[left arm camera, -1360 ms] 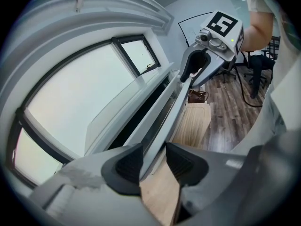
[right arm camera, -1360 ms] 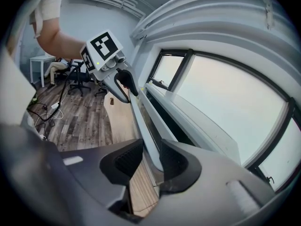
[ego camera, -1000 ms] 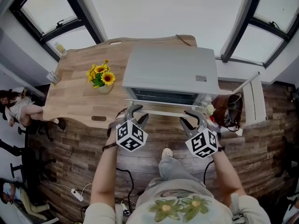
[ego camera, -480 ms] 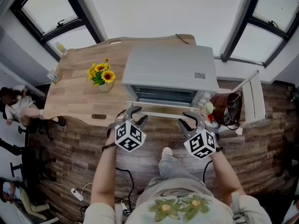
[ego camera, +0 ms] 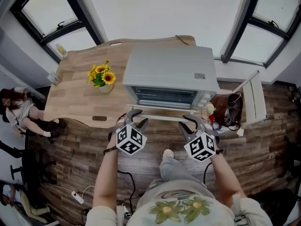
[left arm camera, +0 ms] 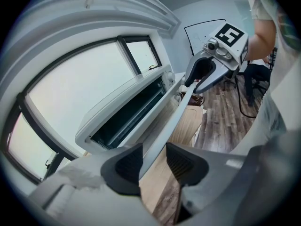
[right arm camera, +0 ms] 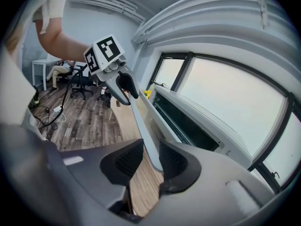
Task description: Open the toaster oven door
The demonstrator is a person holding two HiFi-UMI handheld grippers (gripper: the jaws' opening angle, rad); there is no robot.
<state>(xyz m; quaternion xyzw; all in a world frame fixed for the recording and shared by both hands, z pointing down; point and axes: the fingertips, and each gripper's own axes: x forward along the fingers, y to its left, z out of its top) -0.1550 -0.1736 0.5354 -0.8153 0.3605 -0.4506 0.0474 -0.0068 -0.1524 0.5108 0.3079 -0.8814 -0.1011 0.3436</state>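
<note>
Grey right tool [right arm camera: 151,157] snug on handle [right arm camera: 140,120]

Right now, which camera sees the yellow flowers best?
The head view: the whole bunch of yellow flowers stands in plain sight on the wooden table, left of the toaster oven. The right gripper view catches only a tiny yellow speck of them far off. The left gripper view shows none of them.

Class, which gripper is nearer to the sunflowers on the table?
Left. The left gripper is at the end of the door handle nearer the sunflowers; the right gripper grips its far end.
</note>
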